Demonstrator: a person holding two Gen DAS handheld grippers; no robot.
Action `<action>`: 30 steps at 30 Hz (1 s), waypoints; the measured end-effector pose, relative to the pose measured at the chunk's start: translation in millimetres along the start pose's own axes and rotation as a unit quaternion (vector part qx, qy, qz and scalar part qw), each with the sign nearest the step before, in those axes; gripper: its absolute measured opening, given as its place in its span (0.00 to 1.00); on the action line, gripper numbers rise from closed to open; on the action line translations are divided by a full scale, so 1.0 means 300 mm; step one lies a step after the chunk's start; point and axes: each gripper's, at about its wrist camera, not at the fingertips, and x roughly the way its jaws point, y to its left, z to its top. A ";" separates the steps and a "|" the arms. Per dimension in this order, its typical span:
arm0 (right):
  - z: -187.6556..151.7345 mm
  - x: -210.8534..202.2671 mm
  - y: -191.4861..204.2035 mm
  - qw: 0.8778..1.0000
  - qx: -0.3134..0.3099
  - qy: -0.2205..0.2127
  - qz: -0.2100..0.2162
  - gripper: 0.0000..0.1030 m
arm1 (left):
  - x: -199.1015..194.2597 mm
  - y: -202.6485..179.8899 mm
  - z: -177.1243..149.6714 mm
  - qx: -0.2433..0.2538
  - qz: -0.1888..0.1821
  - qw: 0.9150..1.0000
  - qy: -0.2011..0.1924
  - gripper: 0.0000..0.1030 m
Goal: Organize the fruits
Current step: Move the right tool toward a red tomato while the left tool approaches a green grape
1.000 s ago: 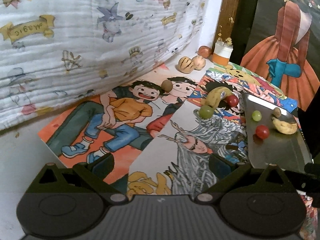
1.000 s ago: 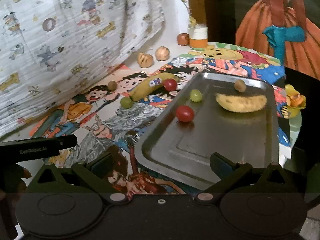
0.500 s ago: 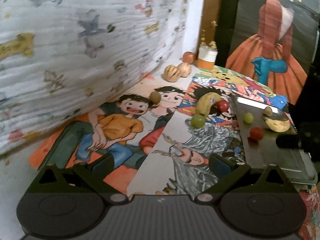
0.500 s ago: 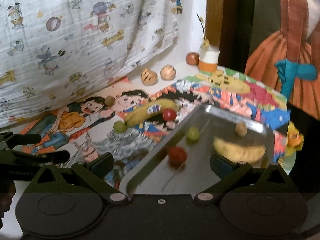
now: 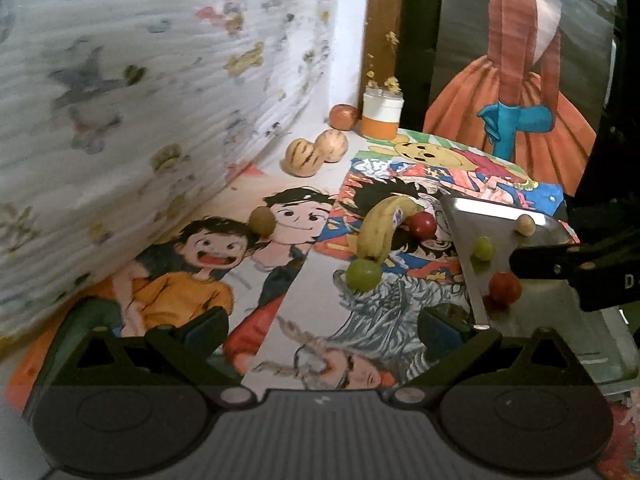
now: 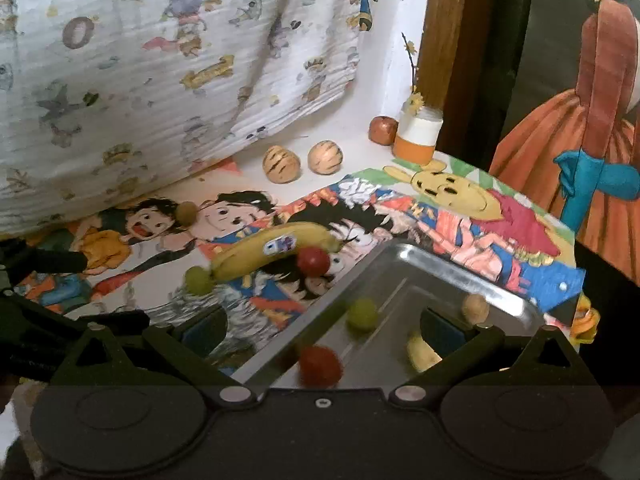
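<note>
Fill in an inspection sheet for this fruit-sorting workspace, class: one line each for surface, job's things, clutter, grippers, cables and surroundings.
Surface: table covered with cartoon posters.
Job's things: metal tray holds a red fruit, green grape, brown fruit and banana piece; banana, red fruit, green grape and brown fruit lie outside.
Clutter: orange-and-white jar, two striped fruits.
Grippers: left gripper and right gripper open, empty.
Cables: nothing seen.
Surroundings: printed cloth, painted dress picture.

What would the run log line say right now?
left hand-held gripper: open, empty | right hand-held gripper: open, over tray | banana: off tray
</note>
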 end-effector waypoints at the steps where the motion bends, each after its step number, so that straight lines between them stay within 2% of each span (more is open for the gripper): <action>1: 0.010 0.006 -0.010 1.000 -0.002 -0.002 0.001 0.99 | 0.013 -0.006 0.006 0.005 -0.002 1.000 -0.001 1.00; 8: 0.091 0.077 -0.058 0.999 -0.033 0.004 0.018 0.99 | 0.086 -0.027 0.038 0.021 -0.012 1.000 0.000 1.00; 14: 0.105 0.189 -0.050 0.994 -0.077 0.031 0.065 0.99 | 0.147 -0.033 0.050 0.032 -0.017 0.999 0.009 1.00; 18: 0.106 0.265 -0.038 0.991 -0.093 0.046 0.082 0.95 | 0.182 -0.036 0.055 0.039 -0.020 0.999 0.014 1.00; 23: 0.110 0.334 -0.048 0.991 -0.083 0.052 0.087 0.91 | 0.210 -0.033 0.062 0.041 -0.026 0.999 0.013 0.99; 30: 0.101 0.387 -0.049 0.992 -0.086 0.053 0.081 0.80 | 0.236 -0.030 0.061 0.038 -0.037 0.998 0.016 0.89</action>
